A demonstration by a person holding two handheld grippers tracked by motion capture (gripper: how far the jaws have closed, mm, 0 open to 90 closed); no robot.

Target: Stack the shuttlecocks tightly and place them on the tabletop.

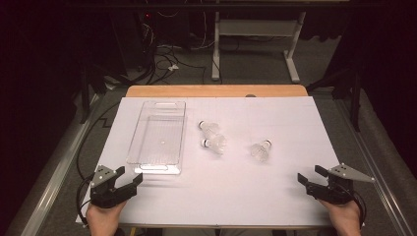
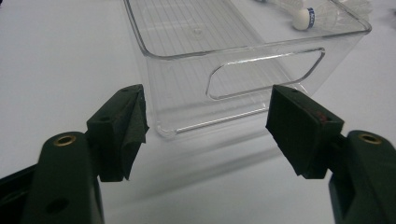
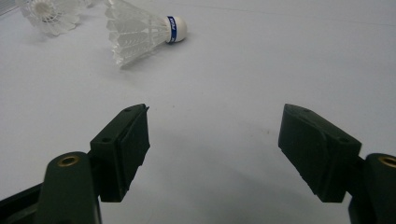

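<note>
Both hands are seen at the near edge of the white table (image 1: 275,206), the left gripper (image 1: 129,178) held low at the near left with its jaws spread wide and empty, aimed at the handle end of the clear plastic tray (image 1: 158,169) just ahead of it. At the near right, the right gripper (image 1: 311,176) is likewise held low, jaws wide apart and empty, pointed across the table toward the nearest shuttlecock (image 1: 259,149). Two more shuttlecocks (image 1: 212,136) are seen lying close together between that one and the tray, all three on the table and well apart from both grippers.
</note>
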